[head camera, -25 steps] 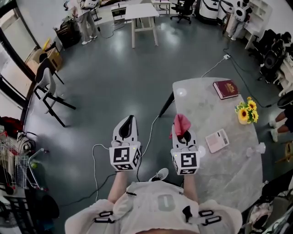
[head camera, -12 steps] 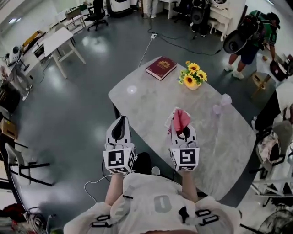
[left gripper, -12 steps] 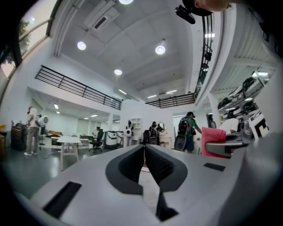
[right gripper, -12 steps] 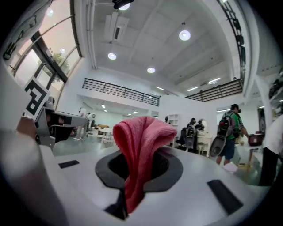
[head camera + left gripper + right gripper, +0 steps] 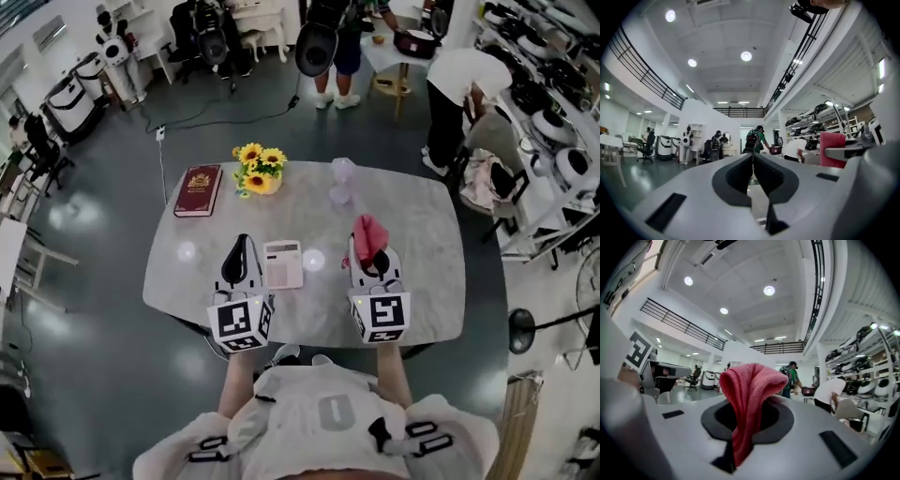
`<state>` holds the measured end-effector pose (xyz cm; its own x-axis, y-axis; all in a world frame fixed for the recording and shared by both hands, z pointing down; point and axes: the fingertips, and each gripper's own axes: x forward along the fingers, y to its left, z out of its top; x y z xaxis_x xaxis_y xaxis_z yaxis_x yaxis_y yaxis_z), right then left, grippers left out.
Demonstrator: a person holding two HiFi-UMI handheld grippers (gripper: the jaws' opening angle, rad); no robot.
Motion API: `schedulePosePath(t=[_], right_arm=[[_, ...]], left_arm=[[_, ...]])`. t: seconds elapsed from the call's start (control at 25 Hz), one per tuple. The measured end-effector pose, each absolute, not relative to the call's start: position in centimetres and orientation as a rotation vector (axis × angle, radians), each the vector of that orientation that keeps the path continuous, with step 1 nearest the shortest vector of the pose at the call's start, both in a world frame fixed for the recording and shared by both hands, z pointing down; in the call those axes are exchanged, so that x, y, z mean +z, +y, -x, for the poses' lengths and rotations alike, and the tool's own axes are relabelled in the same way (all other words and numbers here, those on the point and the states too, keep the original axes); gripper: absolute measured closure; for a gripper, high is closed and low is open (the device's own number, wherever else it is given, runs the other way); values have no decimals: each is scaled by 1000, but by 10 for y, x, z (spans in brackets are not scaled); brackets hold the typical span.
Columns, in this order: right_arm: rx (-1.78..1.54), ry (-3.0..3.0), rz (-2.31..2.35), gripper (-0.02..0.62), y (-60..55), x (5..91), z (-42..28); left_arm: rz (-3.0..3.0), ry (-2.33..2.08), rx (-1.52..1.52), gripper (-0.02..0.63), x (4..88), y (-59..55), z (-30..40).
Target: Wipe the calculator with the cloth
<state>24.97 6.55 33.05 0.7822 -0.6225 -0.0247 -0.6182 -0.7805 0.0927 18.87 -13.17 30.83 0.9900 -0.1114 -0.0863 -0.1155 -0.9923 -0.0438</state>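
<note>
A white calculator [image 5: 282,263] lies on the grey marble table [image 5: 412,225], just right of my left gripper [image 5: 240,251]. That gripper is shut with nothing between its jaws, held level over the table's near left part; its own view shows the closed jaws [image 5: 753,159]. My right gripper [image 5: 368,255] is shut on a red cloth [image 5: 369,236], which bunches up above the jaws and hangs through them in the right gripper view [image 5: 749,399]. It is held over the table to the right of the calculator, apart from it.
A dark red book [image 5: 198,190] and a pot of sunflowers [image 5: 258,169] stand at the table's far left. A clear glass object [image 5: 342,180] is at the far middle. People [image 5: 459,98] stand beyond the table by shelves at the right.
The view has swung round so that the table now lies straight ahead. Both grippers have come over the table, with the calculator now between them. The cloth stays clamped.
</note>
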Motion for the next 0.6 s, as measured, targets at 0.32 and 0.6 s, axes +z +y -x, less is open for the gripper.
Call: schedulePosePath(t=[0.32,0.6], right_arm=[[-64,-567,-3041,540,128,326,-261],[-29,-467,-3042,540,118,330,-251]], left_arm=[[3080,-231,194,583,291,-92,-255],[3071,-356,189,583,297,-97,-259]])
